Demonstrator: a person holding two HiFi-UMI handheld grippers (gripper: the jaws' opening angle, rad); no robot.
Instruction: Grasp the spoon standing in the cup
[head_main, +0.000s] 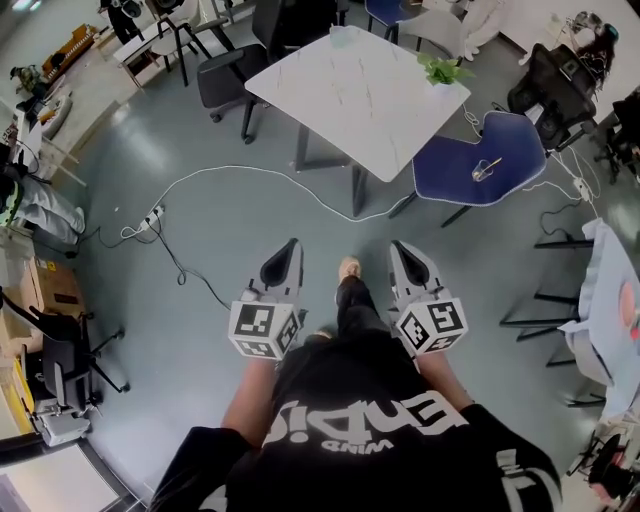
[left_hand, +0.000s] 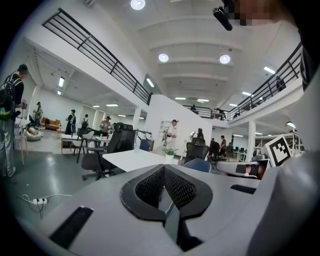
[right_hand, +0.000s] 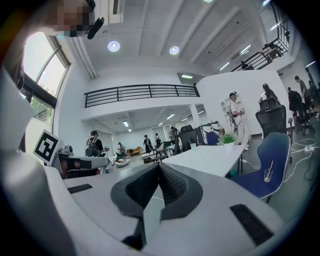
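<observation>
A clear cup (head_main: 482, 172) with a spoon (head_main: 489, 165) standing in it sits on the seat of a blue chair (head_main: 455, 170), far ahead and to the right of me. The right gripper view shows the cup (right_hand: 268, 174) and spoon (right_hand: 270, 167) small at the right, on the blue chair (right_hand: 272, 150). I hold both grippers low in front of my body, well short of the chair. My left gripper (head_main: 290, 246) (left_hand: 163, 169) and my right gripper (head_main: 401, 247) (right_hand: 159, 165) are both shut, with nothing between the jaws.
A white table (head_main: 355, 90) with a small green plant (head_main: 440, 70) stands left of the blue chair. A white cable (head_main: 250, 172) and a power strip (head_main: 152, 215) lie on the grey floor. Black office chairs (head_main: 225, 75) and people stand farther off.
</observation>
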